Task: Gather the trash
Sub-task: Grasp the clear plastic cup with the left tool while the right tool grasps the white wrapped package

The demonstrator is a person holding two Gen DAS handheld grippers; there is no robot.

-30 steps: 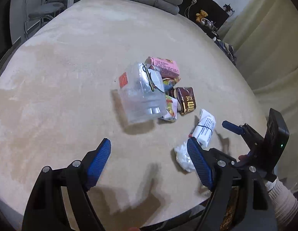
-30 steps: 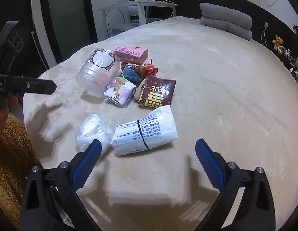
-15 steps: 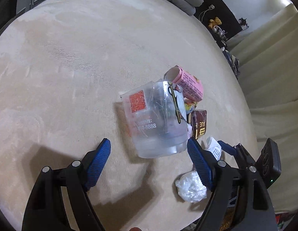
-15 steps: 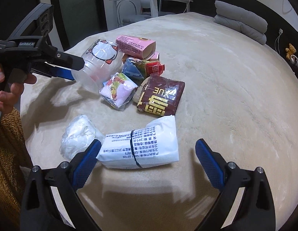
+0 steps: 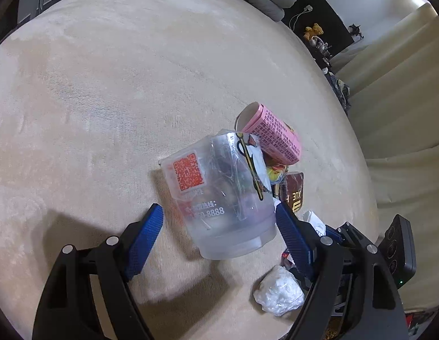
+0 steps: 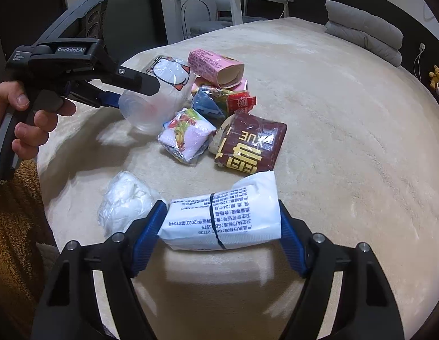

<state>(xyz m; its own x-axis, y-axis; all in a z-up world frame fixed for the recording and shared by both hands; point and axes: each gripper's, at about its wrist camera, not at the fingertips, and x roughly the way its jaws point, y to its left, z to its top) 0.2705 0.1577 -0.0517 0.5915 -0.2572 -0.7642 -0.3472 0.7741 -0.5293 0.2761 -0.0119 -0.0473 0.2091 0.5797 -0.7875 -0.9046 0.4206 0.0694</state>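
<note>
Straddling the clear plastic cup (image 5: 222,195), the left gripper (image 5: 219,226) has its blue fingers spread to either side of the cup's base, the right pad touching or nearly touching it and the left pad apart. The cup lies tilted on the beige blanket (image 5: 106,85). Just beyond the cup lies a pink carton (image 5: 276,136); a brown snack packet (image 5: 294,195) sits beside the cup. The right gripper (image 6: 219,226) is spread around a white tissue pack (image 6: 225,218), pads at both its ends. Near the cup, a crumpled white bag (image 6: 123,198) rests beside that pack.
</note>
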